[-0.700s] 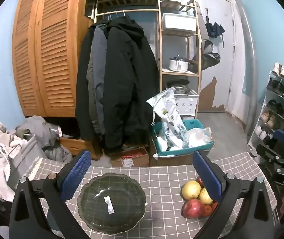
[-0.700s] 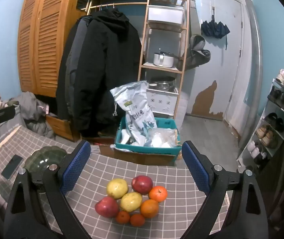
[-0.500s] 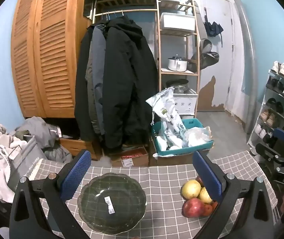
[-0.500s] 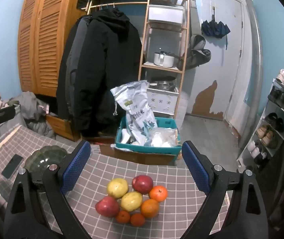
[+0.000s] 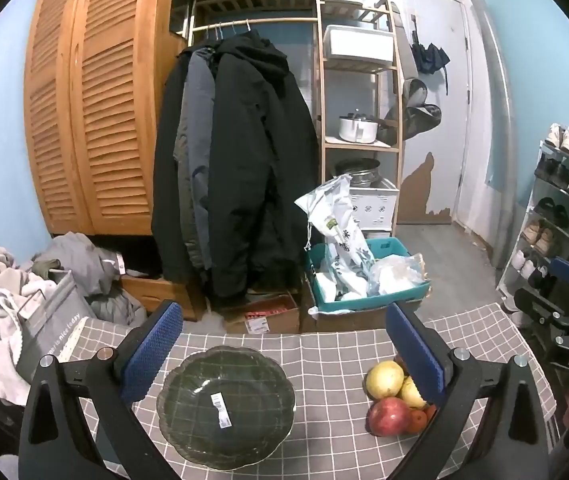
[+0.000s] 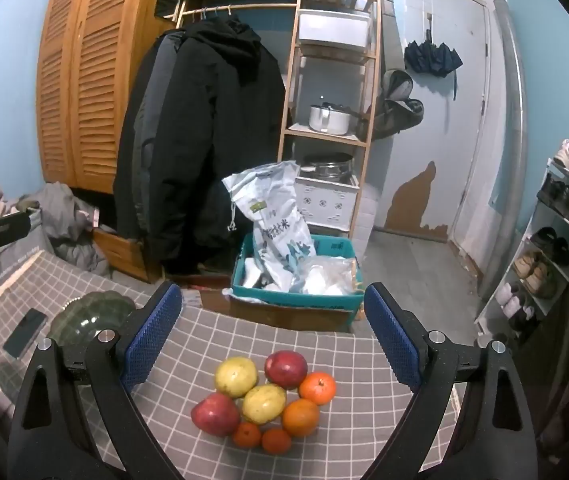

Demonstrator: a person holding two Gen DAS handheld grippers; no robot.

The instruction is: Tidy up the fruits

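Observation:
A pile of fruit lies on the grey checked tablecloth (image 6: pixel 220 336): two red apples (image 6: pixel 286 369), two yellow pears (image 6: pixel 236 376) and several oranges (image 6: pixel 317 388). My right gripper (image 6: pixel 272 316) is open and empty, held above the pile. A dark green glass bowl (image 5: pixel 226 406) with a white sticker stands empty to the left of the fruit; it also shows in the right wrist view (image 6: pixel 88 314). My left gripper (image 5: pixel 282 342) is open and empty above the bowl. In the left wrist view part of the fruit pile (image 5: pixel 388 416) shows at lower right.
A black phone (image 6: pixel 24 332) lies on the table's left side. Beyond the far edge stand a teal bin (image 6: pixel 296 280) with bags, a cardboard box (image 5: pixel 262 314), hanging coats (image 5: pixel 236 168) and a wooden shelf (image 6: pixel 328 120). A shoe rack (image 6: pixel 556 240) is at right.
Both views have shifted very slightly; the grippers stay open and the fruit and bowl have not moved.

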